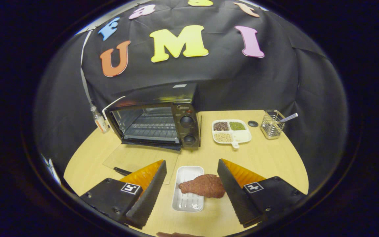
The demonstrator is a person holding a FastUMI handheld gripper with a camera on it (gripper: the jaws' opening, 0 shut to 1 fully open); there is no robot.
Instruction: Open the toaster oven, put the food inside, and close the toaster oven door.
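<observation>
The toaster oven (158,123) stands at the back left of the wooden table (268,161), its glass door (141,159) folded down flat in front of it so the wire rack inside shows. A reddish-brown piece of food (204,186) lies across a small white tray (188,191) on the table, overhanging the tray's right side. My gripper (192,168) is open, its fingers wide apart on either side of the tray and food, touching neither. The right finger's inner edge is close to the food's right end.
Right of the oven sits a white divided dish (242,135) with grains and seeds, a small dark disc (252,123) behind it, and a wire-mesh holder (271,125) with a utensil. A small bottle (100,121) stands left of the oven.
</observation>
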